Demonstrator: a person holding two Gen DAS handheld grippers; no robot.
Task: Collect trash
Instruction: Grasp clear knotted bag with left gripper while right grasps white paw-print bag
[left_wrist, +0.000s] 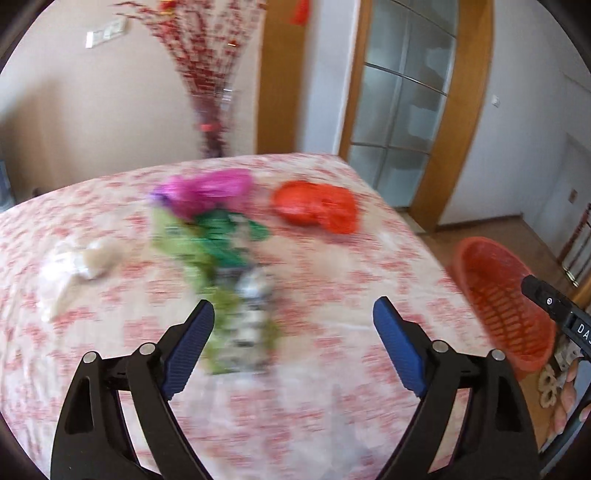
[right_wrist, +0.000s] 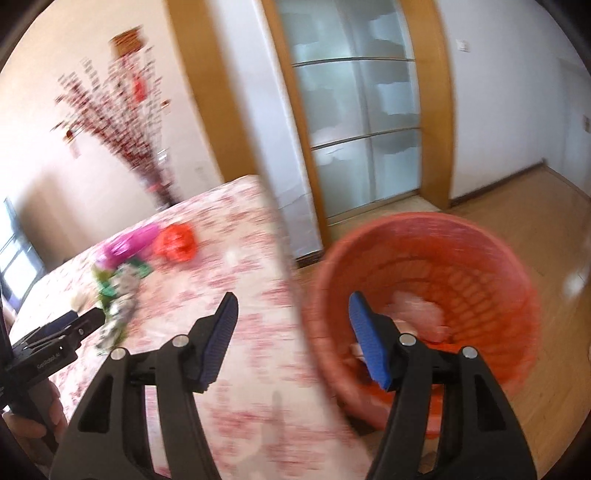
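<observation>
The left tongs (left_wrist: 293, 314) are wide open and hold nothing. The right tongs (right_wrist: 293, 314) are partly open and hold nothing too.

The trash lies on the bed (left_wrist: 351, 369), in the middle of the left view. It is blurry. There is a green and silver wrapper (left_wrist: 236, 295) just past the left tongs, a pink bag (left_wrist: 207, 192) above it, a red bag (left_wrist: 317, 206) to the upper right and a white lump (left_wrist: 77, 269) at the left. The red basket (right_wrist: 461, 280) sits on the floor at the right of the right view, with some pale bits inside.

The wrappers and bags look thin, light and crinkly. They should squash easily and not break. Shiny ones may slip. I would pinch the green and silver wrapper on a crumpled fold near its middle, not a flat edge.
</observation>
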